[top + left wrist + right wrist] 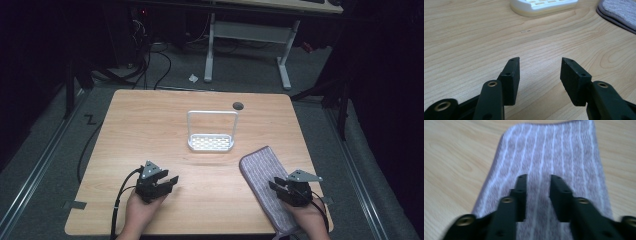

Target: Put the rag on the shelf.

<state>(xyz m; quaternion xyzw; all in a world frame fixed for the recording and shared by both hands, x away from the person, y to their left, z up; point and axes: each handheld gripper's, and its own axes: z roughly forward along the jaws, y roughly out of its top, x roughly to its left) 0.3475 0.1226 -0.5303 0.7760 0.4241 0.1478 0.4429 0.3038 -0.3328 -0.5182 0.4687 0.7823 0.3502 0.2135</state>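
Note:
A folded purple towel [261,176] with thin white stripes lies on the wooden table [150,130] at the front right. Above its near part hovers my right gripper [278,187], jaws open with a narrow gap and nothing between them; the right gripper view shows the towel [554,152] stretching away under the gripper [537,178]. My left gripper [168,181] is held at the front left over bare wood, open and empty [540,59]. A white rack [211,131] with a tall wire hoop and a slotted base stands at the table's middle, and its base [544,6] shows at the top of the left gripper view.
A round dark grommet hole [238,105] sits near the table's far edge. Bare wood spreads between the two grippers and around the rack. Beyond the table stand a white desk frame [247,45] and cables on grey carpet. The towel's corner [619,12] shows at the upper right of the left gripper view.

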